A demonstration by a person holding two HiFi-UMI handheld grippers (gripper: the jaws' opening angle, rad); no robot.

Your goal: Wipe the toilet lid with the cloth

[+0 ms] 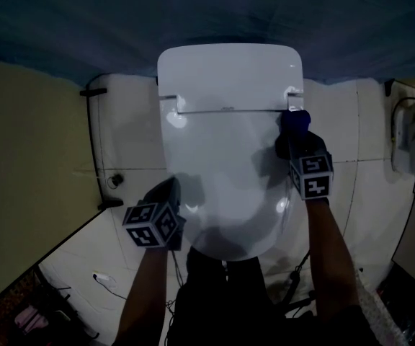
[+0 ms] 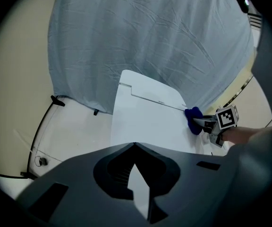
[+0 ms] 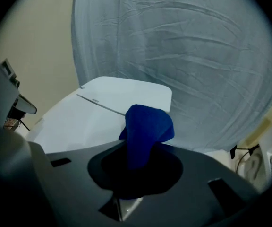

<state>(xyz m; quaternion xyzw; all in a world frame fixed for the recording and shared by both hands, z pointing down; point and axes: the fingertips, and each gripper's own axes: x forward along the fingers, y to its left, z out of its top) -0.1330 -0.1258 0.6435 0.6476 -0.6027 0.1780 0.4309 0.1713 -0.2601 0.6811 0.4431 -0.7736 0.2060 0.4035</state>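
the right tool [image 1: 297, 144] is clamping the cloth [image 1: 295, 120]. its jaws are closed on a bunched fold of the blue fabric, so a rounded wad is poking out ahead of the tips. the wad is sitting at the far right corner of the toilet lid [image 1: 225, 164], touching it or just above it, i cannot tell which. it is just beside the hinge line [image 1: 225, 111], where the lid is meeting the rear section [image 1: 229, 71]. the left tool [image 1: 170, 192] is hovering over the near left edge of the lid, well apart from the cloth. its jaws are standing slightly apart with nothing between them, and only white lid is showing through the gap.

the cloth is looking soft, light and limp, so it is likely going to fold and drag rather than slide flat. the hold in the bunched middle seems right, since it is leaving a padded face free to bear on the surface. the lid is looking hard, smooth and glossy, and it is probably slippery under fabric. being hinged, it may shift a little if pushed sideways, so downward pressure seems safer.

counting: one toilet lid, lying closed; one cloth; two tools. a single pale sheet [image 3: 183, 56] is hanging behind the rear section.
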